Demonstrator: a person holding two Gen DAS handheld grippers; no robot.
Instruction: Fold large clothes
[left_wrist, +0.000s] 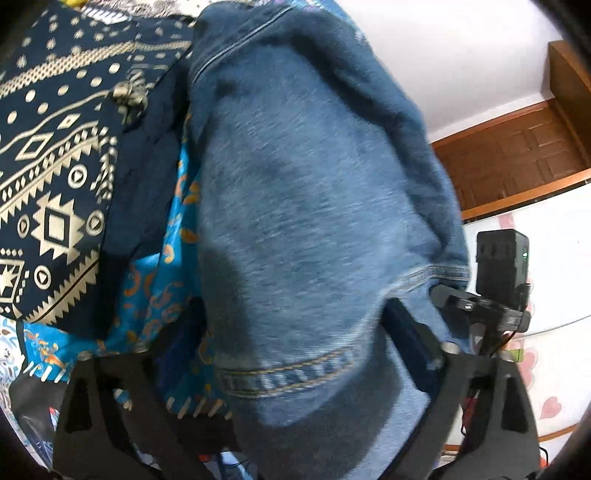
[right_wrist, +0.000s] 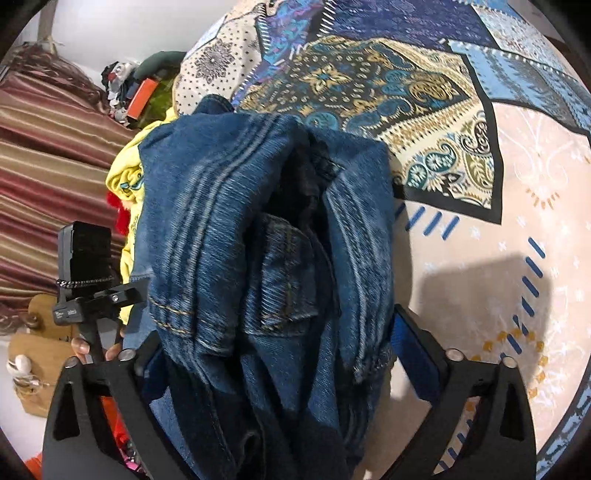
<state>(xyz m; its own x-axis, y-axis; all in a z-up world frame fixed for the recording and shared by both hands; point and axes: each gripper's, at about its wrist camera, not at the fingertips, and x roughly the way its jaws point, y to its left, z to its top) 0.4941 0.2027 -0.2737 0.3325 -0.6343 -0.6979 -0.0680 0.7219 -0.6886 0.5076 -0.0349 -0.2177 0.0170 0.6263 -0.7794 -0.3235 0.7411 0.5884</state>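
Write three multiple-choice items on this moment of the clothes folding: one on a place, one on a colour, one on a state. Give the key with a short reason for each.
1. In the right wrist view, where does the yellow garment lie relative to the denim garment?
A. To its left
B. To its right
C. On top of it

2. What colour are the pads on the right gripper fingers?
A. Red
B. Blue
C. White

3. How does the denim stand to the left gripper?
A. Lying flat, far beyond the fingertips
B. Bunched between widely spread fingers
C. Absent from the view

Key:
1 A: the yellow cloth peeks out at the denim's left edge, against the striped curtain.
2 B: a blue strip lines the inner face of the right-hand finger.
3 B: the denim fills the gap between the two black fingers, hem stitching in the middle.
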